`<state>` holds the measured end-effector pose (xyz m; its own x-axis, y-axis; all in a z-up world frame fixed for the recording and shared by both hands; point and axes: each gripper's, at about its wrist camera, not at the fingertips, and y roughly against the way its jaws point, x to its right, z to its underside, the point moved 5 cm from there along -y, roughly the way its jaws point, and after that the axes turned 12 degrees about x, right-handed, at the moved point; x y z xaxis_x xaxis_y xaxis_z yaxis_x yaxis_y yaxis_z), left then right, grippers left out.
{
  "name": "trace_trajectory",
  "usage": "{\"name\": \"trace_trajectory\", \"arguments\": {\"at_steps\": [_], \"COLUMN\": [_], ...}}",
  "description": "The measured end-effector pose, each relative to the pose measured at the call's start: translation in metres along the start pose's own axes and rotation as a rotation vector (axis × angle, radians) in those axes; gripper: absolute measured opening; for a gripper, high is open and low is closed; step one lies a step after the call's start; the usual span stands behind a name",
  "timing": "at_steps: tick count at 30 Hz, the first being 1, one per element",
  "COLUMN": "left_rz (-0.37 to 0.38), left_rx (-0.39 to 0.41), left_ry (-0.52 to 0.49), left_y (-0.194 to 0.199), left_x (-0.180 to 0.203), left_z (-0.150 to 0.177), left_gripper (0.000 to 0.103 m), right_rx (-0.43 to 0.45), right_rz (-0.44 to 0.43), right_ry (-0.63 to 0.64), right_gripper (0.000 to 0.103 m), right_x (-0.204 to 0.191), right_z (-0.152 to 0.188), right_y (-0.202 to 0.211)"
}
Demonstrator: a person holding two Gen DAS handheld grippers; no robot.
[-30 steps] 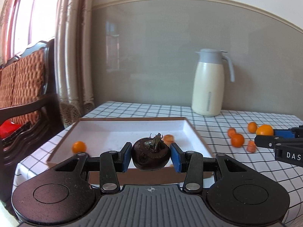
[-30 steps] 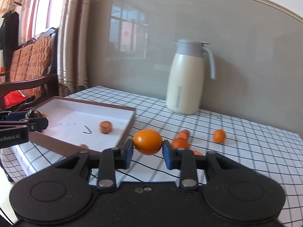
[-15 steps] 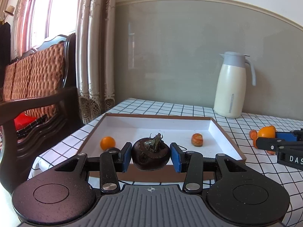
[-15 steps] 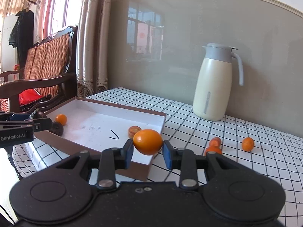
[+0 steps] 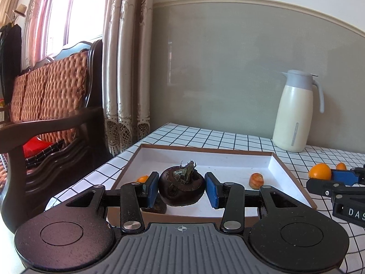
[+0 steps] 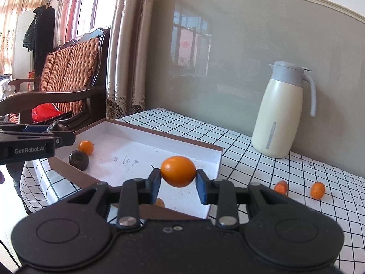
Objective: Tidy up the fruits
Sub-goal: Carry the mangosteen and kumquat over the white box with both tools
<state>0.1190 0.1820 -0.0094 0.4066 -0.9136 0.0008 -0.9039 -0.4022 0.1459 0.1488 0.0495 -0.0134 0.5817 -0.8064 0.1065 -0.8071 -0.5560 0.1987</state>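
**Left wrist view: both grippers loaded, hovering at tray, release pending**

Step in hand, judged: carry-to-tray, two fruits at once, neither set down yet.

Table (image 5: 205, 137): white cloth, black grid, flat.

Tray (image 5: 294, 180): shallow rectangular box, brown card rim, matte white floor with faint pen marks. Already inside: a small orange citrus (image 6: 86, 147) beside a dark wrinkled fruit (image 6: 79, 159) at the near left corner; an orange ridged piece (image 5: 256, 181) toward the right wall.

Jug (image 6: 281, 111): cream body, grey lid and handle, smooth, upright at the wall, well clear.

Left gripper (image 5: 181, 189): blue pads pinching a dark round fruit (image 5: 181, 188), dull skin, dry leafy calyx up, held over the tray's near edge.

Right gripper (image 6: 178, 183): pads pinching an orange kumquat (image 6: 178, 171), glossy, oval, held above the tray's near right corner.

Loose on cloth: two small orange fruits (image 6: 317, 190), right of tray.

Next move, judged: lower each onto bare white floor, then spread pads. Round shapes, likely to roll; low release advised.
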Motion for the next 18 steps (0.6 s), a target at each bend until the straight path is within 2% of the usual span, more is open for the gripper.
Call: {"name": "trace_trajectory", "arguments": {"at_steps": [18], "left_rz": [-0.035], "left_rx": [-0.013], "left_ry": [-0.009], "left_y": [-0.038], "left_x": [-0.022], "left_z": [0.0], "left_gripper": [0.044], "right_rx": [-0.001], "right_rz": [-0.018], "right_ry": [0.025], "right_gripper": [0.025], "right_x": [-0.001], "right_z": [-0.01], "right_y": [-0.034]}}
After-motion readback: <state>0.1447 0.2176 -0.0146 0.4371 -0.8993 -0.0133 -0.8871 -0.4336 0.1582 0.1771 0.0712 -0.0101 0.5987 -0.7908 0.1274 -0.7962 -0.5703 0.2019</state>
